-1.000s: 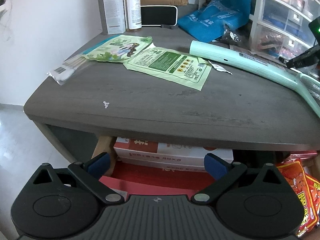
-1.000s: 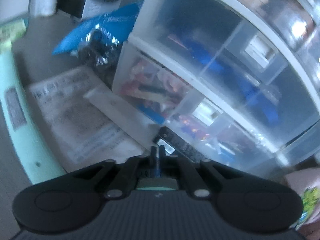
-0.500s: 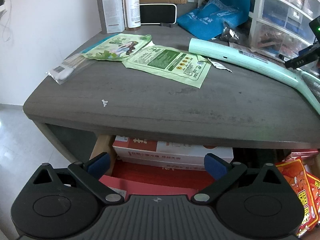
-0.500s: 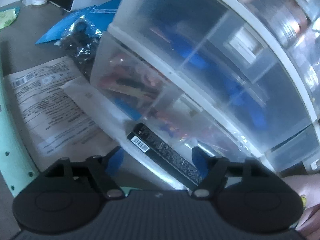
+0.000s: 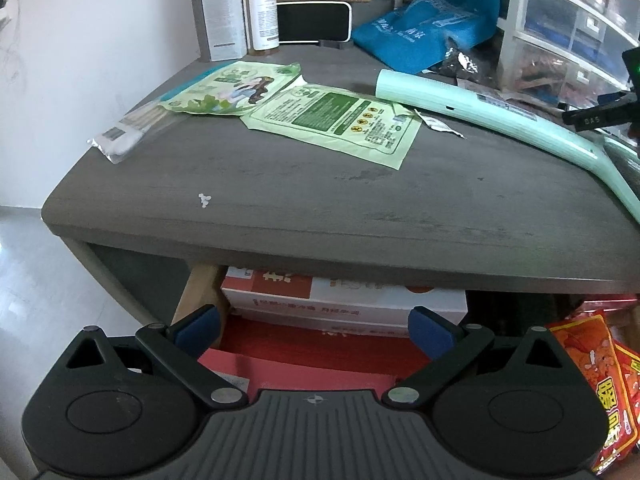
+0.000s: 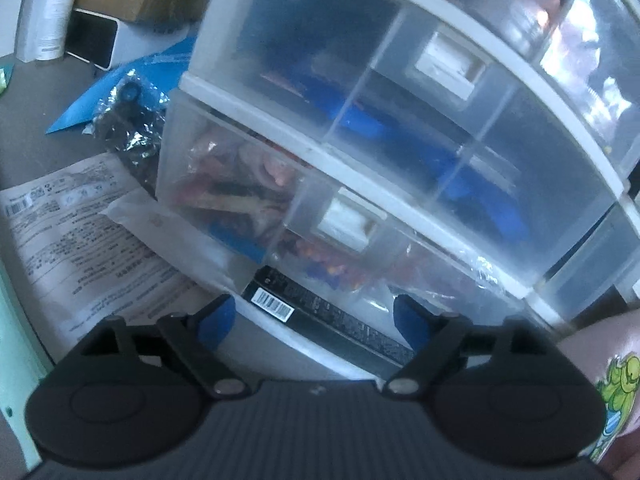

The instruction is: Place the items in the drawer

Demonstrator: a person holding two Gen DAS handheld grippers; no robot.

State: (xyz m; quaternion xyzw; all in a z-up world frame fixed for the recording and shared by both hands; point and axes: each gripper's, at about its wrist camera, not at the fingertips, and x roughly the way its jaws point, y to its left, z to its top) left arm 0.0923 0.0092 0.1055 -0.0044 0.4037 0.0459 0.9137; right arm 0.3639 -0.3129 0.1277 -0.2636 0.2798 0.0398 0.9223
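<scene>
My right gripper [image 6: 314,318] is open and empty, close in front of the translucent plastic drawer unit [image 6: 400,128]. A long black box with a barcode [image 6: 320,312] lies along the foot of the lowest drawer [image 6: 248,200], between my fingers. My left gripper [image 5: 314,328] is open and empty, held low before the grey table's front edge [image 5: 340,248]. On the table lie two green packets [image 5: 340,120], a pack of cotton swabs [image 5: 124,132] and a mint-green handle [image 5: 480,110]. The drawer unit also shows at the far right of the left wrist view [image 5: 560,32].
A blue bag [image 5: 424,28], a bottle [image 5: 262,8], a white carton [image 5: 220,8] and a cardboard box stand at the table's back. Printed paper [image 6: 80,232] and a foil packet [image 6: 128,120] lie left of the drawers. Boxes [image 5: 340,304] and snack bags [image 5: 600,380] sit under the table.
My right gripper opened from shut and let go of the black box, which now lies at the foot of the drawer unit. The left gripper has hardly moved.
</scene>
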